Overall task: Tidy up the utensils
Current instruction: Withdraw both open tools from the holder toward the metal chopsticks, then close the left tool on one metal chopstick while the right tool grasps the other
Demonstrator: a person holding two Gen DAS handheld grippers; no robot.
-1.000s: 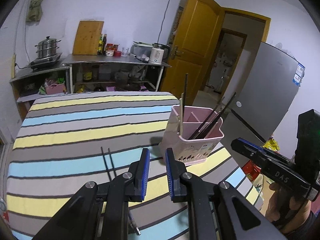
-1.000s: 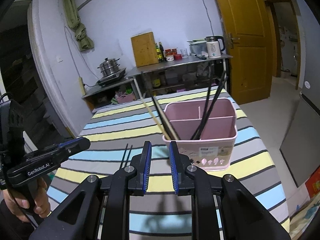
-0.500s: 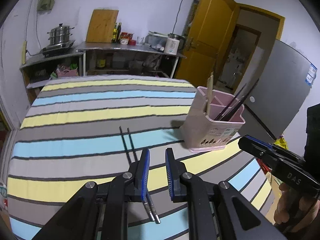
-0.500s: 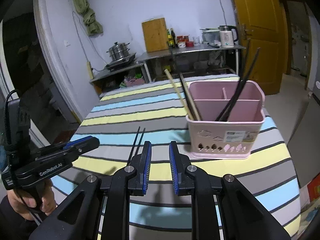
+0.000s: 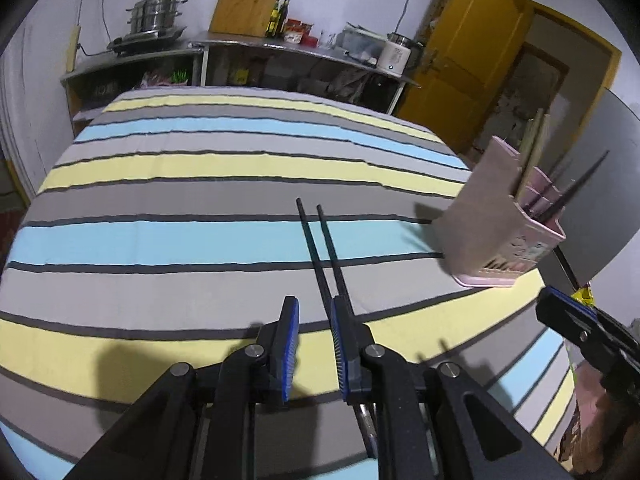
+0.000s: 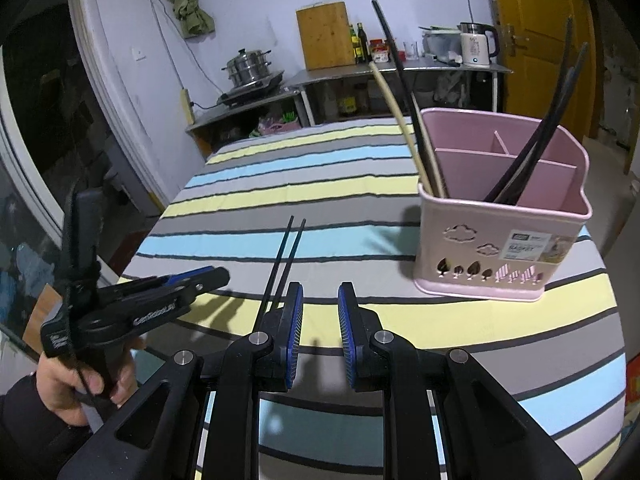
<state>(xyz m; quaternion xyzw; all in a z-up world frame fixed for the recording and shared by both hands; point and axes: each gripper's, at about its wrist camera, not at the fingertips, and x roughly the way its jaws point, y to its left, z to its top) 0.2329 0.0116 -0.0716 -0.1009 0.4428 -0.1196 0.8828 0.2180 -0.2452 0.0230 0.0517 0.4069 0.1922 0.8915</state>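
A pair of black chopsticks [image 5: 320, 240] lies side by side on the striped tablecloth [image 5: 200, 240]. My left gripper [image 5: 313, 303] hangs low over their near ends. Its jaws are opening, and the pads press on nothing. The sticks run beneath its right finger [image 5: 340, 328]. In the right wrist view the same chopsticks [image 6: 285, 256] lie just left of my right gripper [image 6: 321, 295], which is open with nothing between its fingers. A pink utensil holder [image 6: 500, 240] stands to the right with black chopsticks and a pale wooden one upright in it. It also shows as the holder [image 5: 500, 232] in the left wrist view.
A steel counter [image 5: 280, 46] behind the table carries a pot, a cutting board, bottles and a kettle. A yellow door [image 5: 472, 60] stands open at the back right, beside a grey fridge [image 5: 600, 184]. A hand [image 6: 72, 384] holds the left gripper [image 6: 218, 276] at the table's left edge.
Both grippers have sunk toward the table and tilted further down. The left one has closed in on the black chopsticks, and the pink holder has slid to the right of its view.
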